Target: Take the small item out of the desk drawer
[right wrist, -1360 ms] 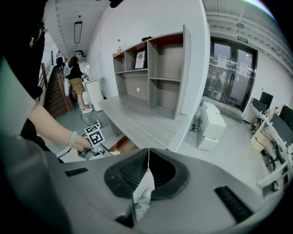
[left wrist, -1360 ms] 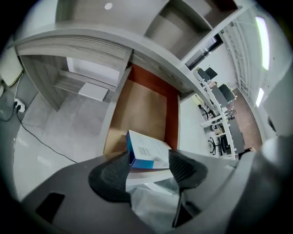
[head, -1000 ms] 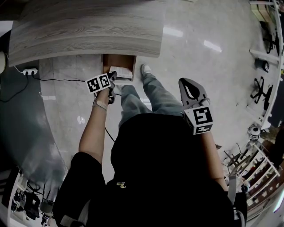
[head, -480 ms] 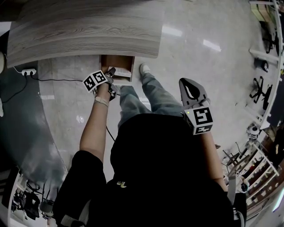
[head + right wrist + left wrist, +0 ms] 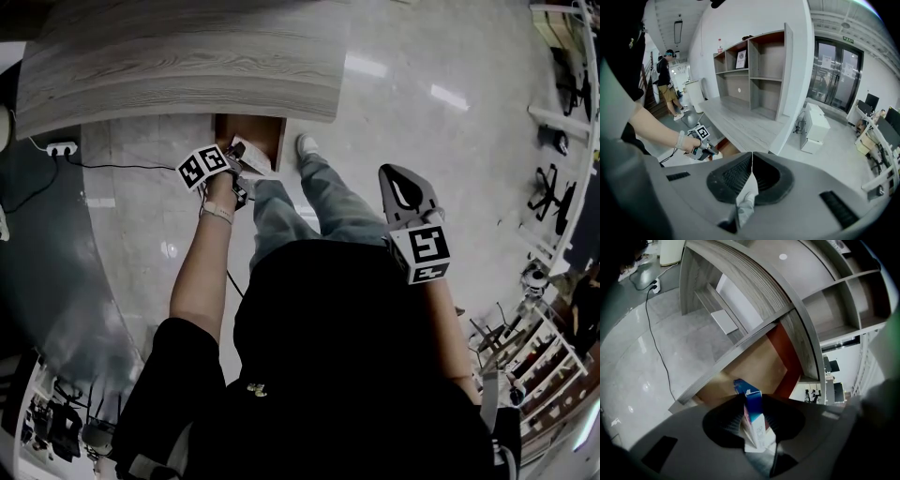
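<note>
Glossy pale floor (image 5: 422,56), grey shelving (image 5: 759,75), perhaps glass doors (image 5: 834,70)

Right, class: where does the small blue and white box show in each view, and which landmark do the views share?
Head view: box upper middle, tilted at the open drawer, in the left gripper, whose jaws have just been closing on it.
Left gripper view: bottom centre, between the jaws.
Right gripper view: only a pale speck, left.
Shared landmark: the grey wood desk top.

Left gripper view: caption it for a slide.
Left gripper, jaws just closed onto a small box, over the open drawer.
</note>
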`<state>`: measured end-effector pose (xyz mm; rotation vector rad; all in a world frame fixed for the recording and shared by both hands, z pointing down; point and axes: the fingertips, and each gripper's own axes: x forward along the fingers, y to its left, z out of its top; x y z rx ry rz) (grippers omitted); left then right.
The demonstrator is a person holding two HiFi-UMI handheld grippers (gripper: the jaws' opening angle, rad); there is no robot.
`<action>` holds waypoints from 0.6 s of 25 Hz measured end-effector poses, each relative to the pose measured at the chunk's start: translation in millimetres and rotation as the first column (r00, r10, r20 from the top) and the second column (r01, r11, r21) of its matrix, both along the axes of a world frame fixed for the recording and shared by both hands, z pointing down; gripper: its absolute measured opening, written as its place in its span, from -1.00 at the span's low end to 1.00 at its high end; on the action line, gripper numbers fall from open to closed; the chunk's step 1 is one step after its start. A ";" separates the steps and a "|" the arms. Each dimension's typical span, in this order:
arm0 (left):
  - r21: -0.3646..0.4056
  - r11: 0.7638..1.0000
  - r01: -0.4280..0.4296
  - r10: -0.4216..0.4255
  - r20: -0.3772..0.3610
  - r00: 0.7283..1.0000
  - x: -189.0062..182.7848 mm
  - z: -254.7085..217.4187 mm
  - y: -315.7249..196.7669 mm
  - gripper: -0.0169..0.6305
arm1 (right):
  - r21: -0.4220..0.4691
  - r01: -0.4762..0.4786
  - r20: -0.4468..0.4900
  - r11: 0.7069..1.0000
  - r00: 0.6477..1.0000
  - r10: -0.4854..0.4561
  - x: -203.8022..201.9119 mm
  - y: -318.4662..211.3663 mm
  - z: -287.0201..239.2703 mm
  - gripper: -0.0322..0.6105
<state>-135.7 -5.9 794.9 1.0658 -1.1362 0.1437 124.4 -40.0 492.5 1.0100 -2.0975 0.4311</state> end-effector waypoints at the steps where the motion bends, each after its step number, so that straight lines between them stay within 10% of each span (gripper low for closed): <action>1: 0.005 1.000 -0.006 0.006 0.005 1.000 1.1 -2.3 0.3 -0.58 | 0.001 0.002 0.002 1.000 1.000 -0.002 -0.6 0.2 -0.6 -0.90; 15: 0.126 0.984 -0.127 0.116 0.086 0.989 6.5 -69.1 -3.4 -0.64 | 0.052 0.055 0.065 0.997 0.996 -0.058 -13.9 -5.8 -24.3 -0.90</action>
